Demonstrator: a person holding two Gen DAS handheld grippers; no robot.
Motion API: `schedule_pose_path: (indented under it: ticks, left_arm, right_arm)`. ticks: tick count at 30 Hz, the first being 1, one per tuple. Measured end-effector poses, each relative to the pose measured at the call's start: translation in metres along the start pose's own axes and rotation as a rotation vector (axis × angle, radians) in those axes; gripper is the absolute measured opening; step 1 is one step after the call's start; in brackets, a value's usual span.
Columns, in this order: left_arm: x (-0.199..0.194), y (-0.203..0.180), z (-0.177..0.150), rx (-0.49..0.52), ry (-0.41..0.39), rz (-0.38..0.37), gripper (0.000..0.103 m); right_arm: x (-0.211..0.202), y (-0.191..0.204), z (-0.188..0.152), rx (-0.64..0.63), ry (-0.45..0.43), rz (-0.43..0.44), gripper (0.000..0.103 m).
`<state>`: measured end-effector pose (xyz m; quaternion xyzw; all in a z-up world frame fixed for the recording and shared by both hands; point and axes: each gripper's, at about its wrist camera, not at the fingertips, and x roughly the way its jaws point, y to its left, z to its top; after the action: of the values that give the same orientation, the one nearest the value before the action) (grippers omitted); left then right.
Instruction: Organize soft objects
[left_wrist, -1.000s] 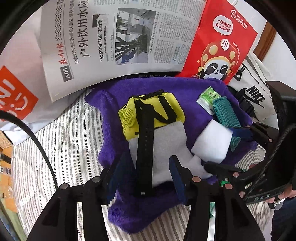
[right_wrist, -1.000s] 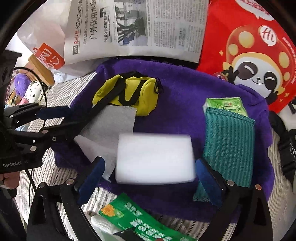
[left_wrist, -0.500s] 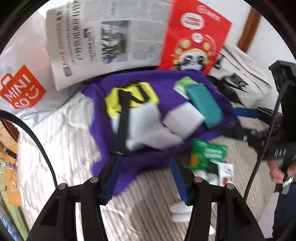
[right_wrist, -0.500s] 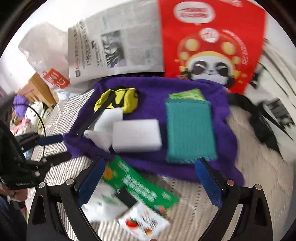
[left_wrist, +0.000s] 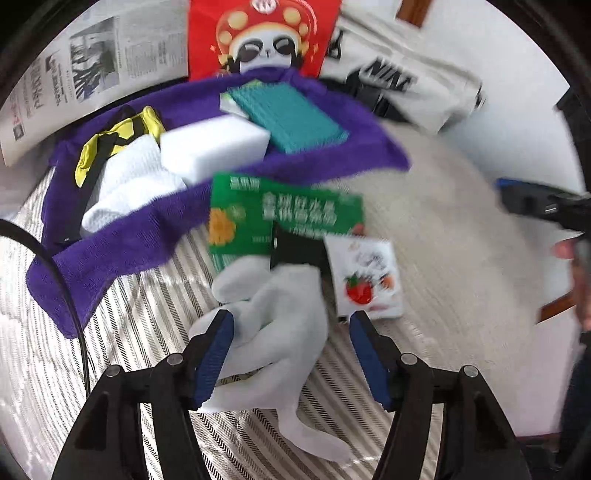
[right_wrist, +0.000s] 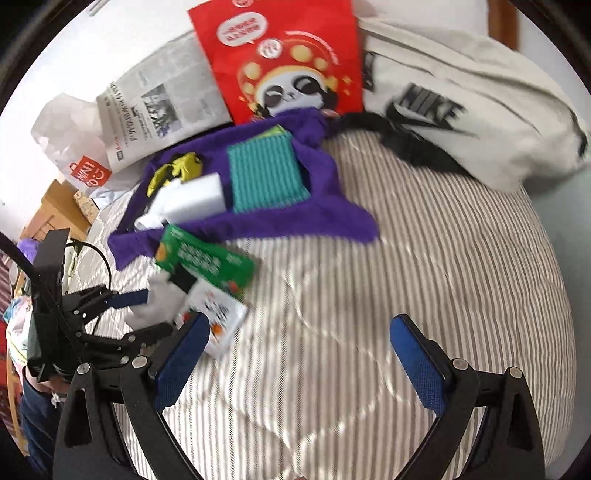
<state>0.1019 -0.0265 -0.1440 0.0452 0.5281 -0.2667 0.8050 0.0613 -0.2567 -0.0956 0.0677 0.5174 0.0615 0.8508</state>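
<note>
Loosely crumpled, the pale grey sock (left_wrist: 273, 325) lies on the striped bed (left_wrist: 424, 240) between the left gripper (left_wrist: 288, 354)'s opening fingers, unpressed, with the green packet (left_wrist: 280, 218) at its twelve o'clock. At right, the right gripper (right_wrist: 299, 354) spreads wide, holding nothing.

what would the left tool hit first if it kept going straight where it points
Most likely the crumpled white cloth on the striped bedding: it already lies between the opening fingers of the left tool, which are not pressing it. How much of a gap remains is unclear.
</note>
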Motion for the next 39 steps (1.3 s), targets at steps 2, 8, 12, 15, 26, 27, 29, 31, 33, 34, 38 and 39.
schedule_pose_path:
  ticks: [2,8,12,15,26,27,29,31,33,34,38,39]
  left_arm:
    - [0.008,-0.009,-0.006,0.029,0.015,0.060,0.032]
    - [0.004,-0.007,-0.012,0.010,-0.022,0.083,0.012]
    - [-0.017,0.004,-0.025,-0.038,-0.043,0.080,0.012]
    - [-0.027,0.011,-0.038,-0.055,-0.032,0.120,0.012]
    - [-0.045,0.041,-0.087,-0.143,-0.012,0.218,0.014]
    - [-0.044,0.043,-0.088,-0.151,-0.022,0.214,0.014]
    - [-0.044,0.044,-0.087,-0.167,-0.034,0.204,0.014]
    - [-0.044,0.046,-0.088,-0.176,-0.039,0.193,0.014]
    - [-0.045,0.048,-0.090,-0.184,-0.045,0.181,0.014]
    - [-0.045,0.048,-0.090,-0.186,-0.047,0.177,0.014]
    - [-0.046,0.049,-0.094,-0.198,-0.061,0.161,0.014]
    - [-0.046,0.050,-0.095,-0.202,-0.065,0.156,0.014]
  right_arm:
    - [0.001,-0.005,-0.008,0.010,0.012,-0.001,0.097]
    - [0.007,-0.005,-0.024,0.018,0.032,0.030,0.097]
    - [0.014,0.005,-0.031,-0.002,0.041,0.055,0.097]
    - [0.024,0.015,-0.033,-0.031,0.052,0.051,0.097]
    - [0.075,0.071,-0.019,-0.172,0.097,0.074,0.097]
    - [0.080,0.077,-0.018,-0.191,0.097,0.056,0.097]
    - [0.085,0.085,-0.017,-0.216,0.095,0.025,0.097]
    - [0.091,0.092,-0.015,-0.218,0.099,0.004,0.097]
    - [0.096,0.099,-0.015,-0.209,0.098,0.004,0.097]
    - [0.098,0.103,-0.014,-0.209,0.088,-0.015,0.097]
    - [0.105,0.116,-0.016,-0.220,0.059,-0.102,0.095]
    - [0.105,0.119,-0.018,-0.239,0.043,-0.112,0.090]
